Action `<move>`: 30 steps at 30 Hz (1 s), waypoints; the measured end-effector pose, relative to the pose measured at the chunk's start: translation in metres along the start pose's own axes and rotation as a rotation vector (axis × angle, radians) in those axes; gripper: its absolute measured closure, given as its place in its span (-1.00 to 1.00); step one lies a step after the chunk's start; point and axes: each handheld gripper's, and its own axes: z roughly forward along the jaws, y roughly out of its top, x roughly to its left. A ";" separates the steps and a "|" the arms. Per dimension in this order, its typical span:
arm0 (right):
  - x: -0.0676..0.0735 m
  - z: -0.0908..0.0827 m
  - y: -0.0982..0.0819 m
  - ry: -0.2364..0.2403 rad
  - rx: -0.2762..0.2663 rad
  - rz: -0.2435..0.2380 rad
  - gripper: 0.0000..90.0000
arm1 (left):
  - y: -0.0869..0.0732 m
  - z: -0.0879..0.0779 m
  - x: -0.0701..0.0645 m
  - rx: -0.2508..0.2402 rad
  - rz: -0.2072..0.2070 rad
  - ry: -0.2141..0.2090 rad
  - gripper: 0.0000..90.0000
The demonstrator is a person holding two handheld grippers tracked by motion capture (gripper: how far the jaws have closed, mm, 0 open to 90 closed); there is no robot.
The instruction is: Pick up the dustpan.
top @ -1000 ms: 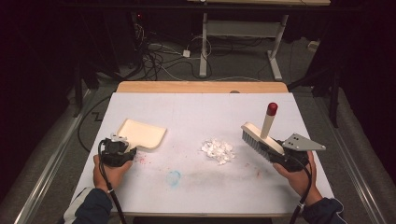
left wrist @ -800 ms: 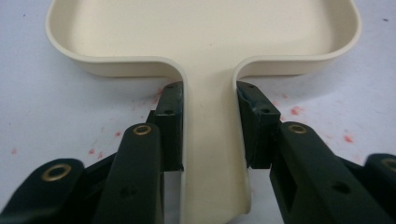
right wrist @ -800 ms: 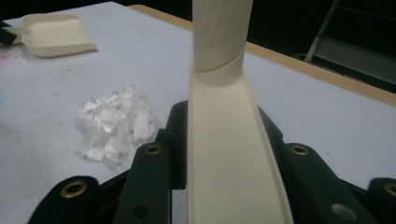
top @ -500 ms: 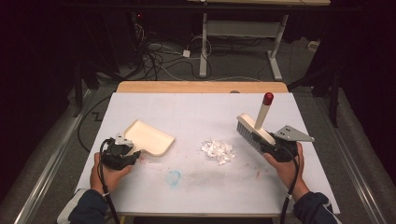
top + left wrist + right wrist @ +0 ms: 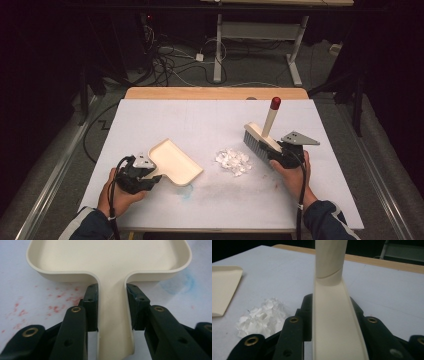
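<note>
A cream dustpan [image 5: 172, 161] lies on the white table, its handle clamped in my left gripper [image 5: 150, 175]; the pan's mouth faces the paper pile. Seen from the left gripper view, both pads press the dustpan [image 5: 110, 262] handle, with my left gripper [image 5: 112, 307] shut on it. A small pile of white paper scraps [image 5: 233, 161] sits mid-table between the two tools. Just right of the pile my right gripper [image 5: 274, 152] is shut on a cream hand brush [image 5: 260, 139] with grey bristles and a red-tipped handle pointing up. The brush [image 5: 332, 315] back runs between the jaws of my right gripper [image 5: 332, 322], the scraps [image 5: 263, 316] lying to its left.
The white tabletop [image 5: 210, 120] carries a faint blue smudge [image 5: 186, 192] near the pan and red specks [image 5: 57, 302] by the left jaws. A wooden strip [image 5: 215, 93] edges the far side. Cables and desk legs lie on the floor beyond.
My left gripper has carried the dustpan rightward toward the paper pile and turned its mouth to it. My right gripper has brought the brush left and down, close beside the pile.
</note>
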 end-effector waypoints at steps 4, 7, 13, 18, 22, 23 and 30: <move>0.002 0.001 0.000 -0.005 0.013 -0.025 0.50 | 0.002 0.001 -0.006 0.006 0.035 -0.029 0.42; 0.003 0.001 -0.001 -0.003 0.018 -0.032 0.50 | 0.003 0.002 -0.009 0.009 0.049 -0.043 0.42; 0.006 0.001 0.001 0.003 0.042 -0.039 0.51 | 0.006 0.007 -0.015 0.005 0.071 -0.069 0.42; 0.012 0.002 0.002 -0.003 0.056 -0.062 0.50 | 0.008 0.010 -0.015 0.002 0.075 -0.076 0.42; 0.014 0.002 0.002 -0.003 0.062 -0.067 0.50 | 0.008 0.011 -0.016 0.002 0.082 -0.078 0.41; 0.014 0.002 0.002 -0.004 0.062 -0.064 0.50 | 0.008 0.011 -0.016 0.002 0.084 -0.079 0.42; 0.013 0.001 0.002 -0.010 0.062 -0.052 0.50 | 0.010 0.014 -0.019 0.004 0.100 -0.085 0.41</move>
